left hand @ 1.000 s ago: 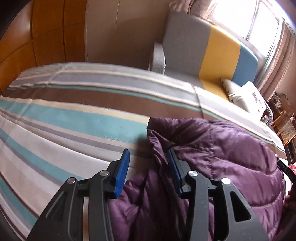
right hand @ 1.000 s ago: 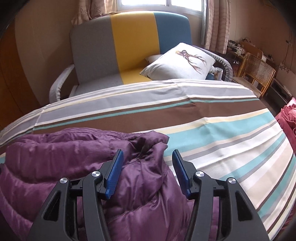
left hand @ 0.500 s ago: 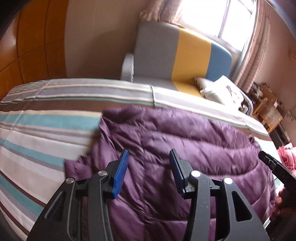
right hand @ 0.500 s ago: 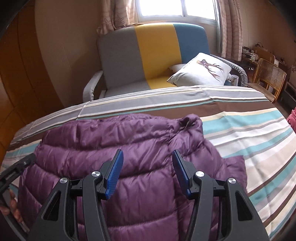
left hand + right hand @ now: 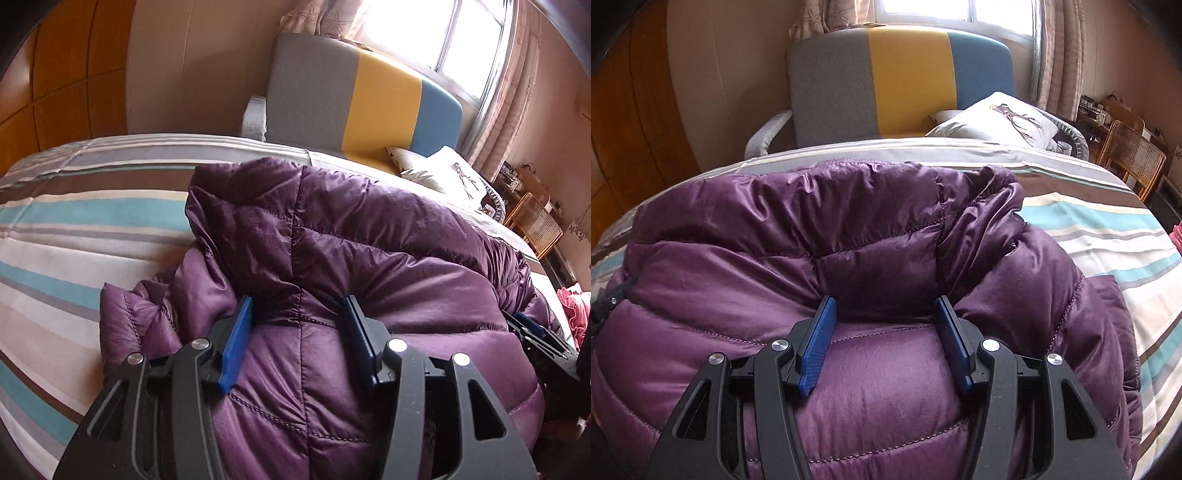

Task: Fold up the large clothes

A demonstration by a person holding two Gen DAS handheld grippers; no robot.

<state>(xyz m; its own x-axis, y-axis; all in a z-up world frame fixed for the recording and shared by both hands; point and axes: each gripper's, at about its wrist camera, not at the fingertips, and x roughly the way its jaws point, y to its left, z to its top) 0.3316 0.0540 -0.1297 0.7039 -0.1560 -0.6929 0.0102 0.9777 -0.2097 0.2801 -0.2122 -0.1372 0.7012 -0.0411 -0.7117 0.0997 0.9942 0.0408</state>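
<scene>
A puffy purple down jacket [image 5: 369, 236] lies bunched on the striped bed [image 5: 74, 236]; it also fills the right wrist view [image 5: 849, 229]. My left gripper [image 5: 298, 306] is open, its blue pads pressed down onto the jacket's left part with a bulge of fabric between them. My right gripper [image 5: 884, 306] is open too, pushed down onto the jacket's right part, fabric bulging between its pads. The right gripper shows at the right edge of the left wrist view [image 5: 532, 332]. The left gripper's black body shows at the left edge of the right wrist view [image 5: 605, 302].
A grey, yellow and blue sofa [image 5: 897, 77] with a white pillow [image 5: 997, 118] stands behind the bed. A wicker chair [image 5: 1130, 155] is at the right. Wooden wardrobe panels [image 5: 55, 92] are on the left. Pink cloth [image 5: 572, 306] lies at the bed's right edge.
Both grippers have moved inward over the jacket and dropped onto it; the jacket now fills both views, and the jaws stay open.
</scene>
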